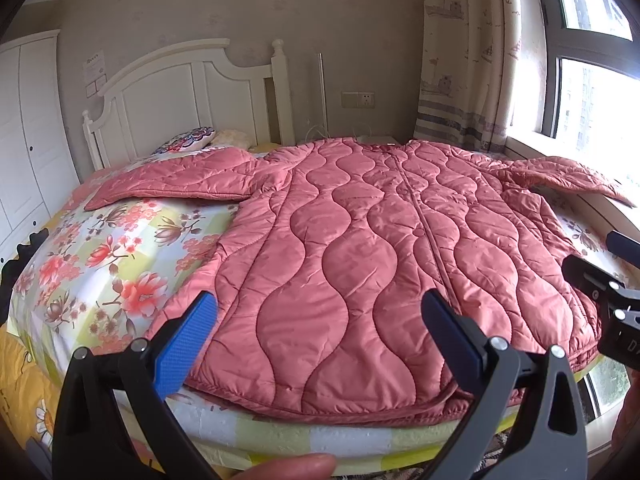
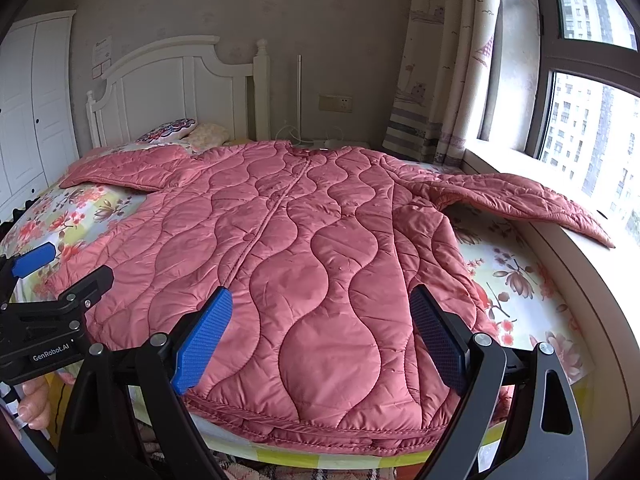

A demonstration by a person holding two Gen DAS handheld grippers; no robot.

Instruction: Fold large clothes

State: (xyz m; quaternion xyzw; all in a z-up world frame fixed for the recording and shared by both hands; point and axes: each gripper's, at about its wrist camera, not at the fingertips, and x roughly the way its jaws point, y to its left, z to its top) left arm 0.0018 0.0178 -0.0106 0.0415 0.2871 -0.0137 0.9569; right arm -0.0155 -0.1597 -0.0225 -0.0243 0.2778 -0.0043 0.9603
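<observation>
Left tongs [image 1: 320,334] spread wide, nothing between, hovering over coat [image 1: 384,248] hem nr foot of bed [image 1: 100,264]. Right tongs [image 2: 322,334] likewise apart, empty, above hem w/ blue pads [image 2: 204,340] either side of quilted panel. Pink quilted coat spread flat, front up, closure running down centre, collar toward headboard [image 2: 172,92], hem at foot edge. Left sleeve [image 1: 172,180] out flat across floral sheet; right sleeve [image 2: 524,200] draped onto windowsill [image 2: 568,248]. Pillow [image 2: 168,130] by headboard, curtain [image 2: 436,80] beside window [image 2: 592,112], wardrobe [image 1: 28,128] at far left. Each tool visible at edge of other's view.
</observation>
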